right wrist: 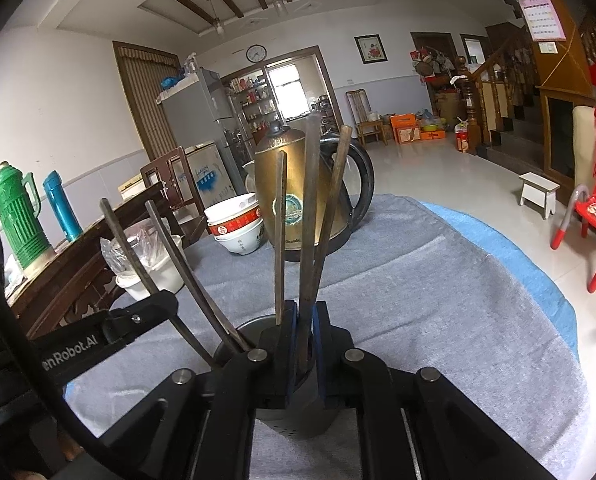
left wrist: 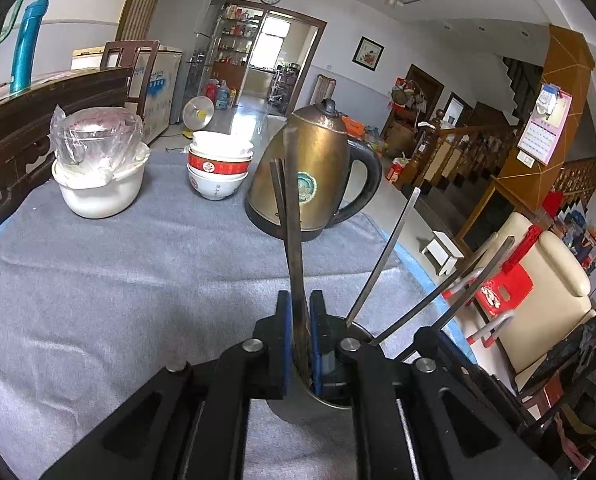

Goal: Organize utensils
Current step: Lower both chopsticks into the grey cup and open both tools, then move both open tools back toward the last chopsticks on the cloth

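Note:
A dark metal utensil cup stands on the grey cloth below both grippers; its rim shows in the left wrist view. Several long metal utensils stand in it. My left gripper is shut on one flat utensil handle that points up in front of the kettle. My right gripper is shut on another flat handle, right above the cup. Other handles lean left in the cup, and thin ones lean right in the left wrist view. The left gripper's arm shows at the left of the right wrist view.
A brass electric kettle stands behind the cup on the grey cloth. Stacked red-and-white bowls and a white pot with plastic wrap are at the far left. A red chair stands beyond the table's right edge.

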Action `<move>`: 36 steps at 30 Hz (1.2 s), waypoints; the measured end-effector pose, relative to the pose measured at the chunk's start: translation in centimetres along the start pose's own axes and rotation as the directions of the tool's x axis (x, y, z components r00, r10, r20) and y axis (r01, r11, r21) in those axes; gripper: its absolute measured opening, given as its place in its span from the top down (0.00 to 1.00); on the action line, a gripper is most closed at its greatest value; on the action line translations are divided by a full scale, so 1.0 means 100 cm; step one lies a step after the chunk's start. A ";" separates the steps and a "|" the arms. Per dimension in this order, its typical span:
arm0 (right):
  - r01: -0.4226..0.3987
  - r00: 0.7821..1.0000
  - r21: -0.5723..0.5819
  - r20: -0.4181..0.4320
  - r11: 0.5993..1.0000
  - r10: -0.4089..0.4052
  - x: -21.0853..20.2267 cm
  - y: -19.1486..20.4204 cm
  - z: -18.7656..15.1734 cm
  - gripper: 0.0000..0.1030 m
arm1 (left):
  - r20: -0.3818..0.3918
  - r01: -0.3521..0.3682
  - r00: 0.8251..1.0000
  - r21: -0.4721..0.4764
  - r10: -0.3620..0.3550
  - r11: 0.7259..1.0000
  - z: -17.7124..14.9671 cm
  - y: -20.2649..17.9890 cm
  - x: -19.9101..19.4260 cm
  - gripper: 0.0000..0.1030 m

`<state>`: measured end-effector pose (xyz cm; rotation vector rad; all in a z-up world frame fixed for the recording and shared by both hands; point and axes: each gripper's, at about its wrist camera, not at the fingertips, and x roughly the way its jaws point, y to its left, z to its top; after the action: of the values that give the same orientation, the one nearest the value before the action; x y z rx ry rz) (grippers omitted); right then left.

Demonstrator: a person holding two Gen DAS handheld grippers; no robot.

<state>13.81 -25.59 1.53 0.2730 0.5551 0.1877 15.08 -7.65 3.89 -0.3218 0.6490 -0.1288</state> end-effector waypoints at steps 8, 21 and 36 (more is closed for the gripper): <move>0.002 0.997 0.036 0.081 0.999 -0.005 -0.020 -0.007 0.012 0.37 | 0.041 0.002 0.999 -0.049 0.000 0.999 0.012 0.010 -0.019 0.59; -0.004 0.987 0.071 0.158 0.997 -0.008 -0.076 -0.013 0.017 0.34 | 0.088 -0.077 0.993 -0.054 0.082 0.996 0.003 0.059 -0.089 0.25; 0.031 0.946 -0.029 -0.321 0.999 -0.038 -0.038 -0.009 -0.101 0.33 | -0.267 -0.369 0.902 -0.064 0.340 0.927 -0.092 0.168 -0.073 0.25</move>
<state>5.23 -25.34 -5.10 0.2105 0.8809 0.2060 3.96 7.44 -4.42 -0.2933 0.9595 0.2228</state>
